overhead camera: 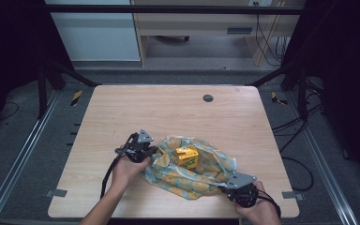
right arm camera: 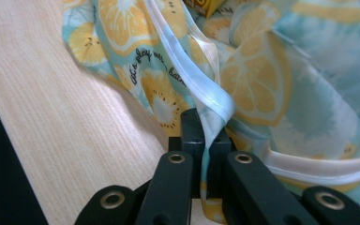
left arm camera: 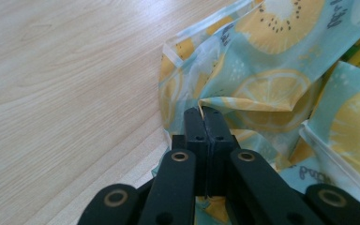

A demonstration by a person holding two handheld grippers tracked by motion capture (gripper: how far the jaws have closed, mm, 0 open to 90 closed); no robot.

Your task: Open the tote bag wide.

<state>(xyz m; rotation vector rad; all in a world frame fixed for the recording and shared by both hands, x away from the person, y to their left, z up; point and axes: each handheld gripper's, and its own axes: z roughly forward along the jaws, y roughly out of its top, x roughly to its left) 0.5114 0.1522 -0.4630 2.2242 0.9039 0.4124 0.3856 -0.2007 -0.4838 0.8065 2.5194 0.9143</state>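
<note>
The fruit-print bag (overhead camera: 194, 171) lies between both grippers: left gripper (overhead camera: 151, 152) pinches its left edge, right gripper (overhead camera: 228, 186) its near-right hem.

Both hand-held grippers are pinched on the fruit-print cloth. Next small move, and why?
Probably draw both held edges up and inward over the yellow box. The left hand-held gripper and right hand-held gripper are each shut on an edge of the fruit-print cloth, at opposite sides, and the box sits uncovered in the cloth's middle on the table.

Thin printed cloth (overhead camera: 194, 176); matt wood-grain table (overhead camera: 168, 108).
</note>
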